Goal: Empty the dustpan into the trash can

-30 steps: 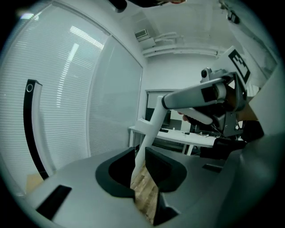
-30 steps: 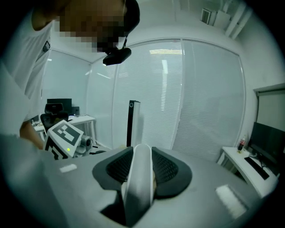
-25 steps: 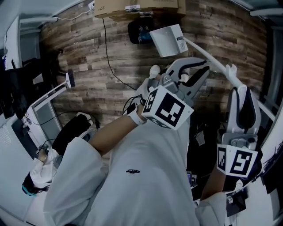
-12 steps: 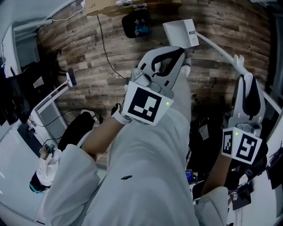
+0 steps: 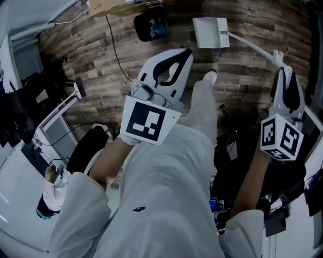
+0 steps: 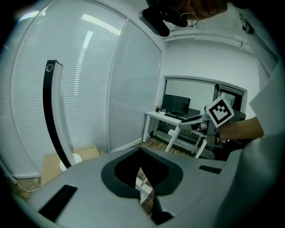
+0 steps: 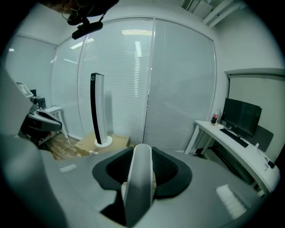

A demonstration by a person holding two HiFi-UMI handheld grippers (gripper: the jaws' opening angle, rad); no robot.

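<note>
The white dustpan (image 5: 211, 33) hangs low over the wooden floor on a long white handle (image 5: 250, 44). My right gripper (image 5: 283, 70) is shut on the handle's upper end; in the right gripper view the white handle (image 7: 138, 187) fills the space between the jaws. A dark bin (image 5: 151, 25) with something blue in it sits on the floor just left of the pan. My left gripper (image 5: 186, 51) is shut with nothing in it and points between the bin and the pan. In the left gripper view its jaws (image 6: 144, 196) meet, and the right gripper (image 6: 219, 111) shows to the right.
A cardboard box (image 5: 126, 7) lies beyond the bin, and a black cable (image 5: 118, 55) trails across the floor. My leg and shoe (image 5: 209, 76) reach toward the pan. A black tower fan (image 7: 97, 111) and a white desk (image 7: 236, 142) stand by the blinds.
The left gripper's jaws have gone from open to shut, and it has shifted left in the head view. The dustpan has moved away toward the floor and levelled, still held by the right gripper.
</note>
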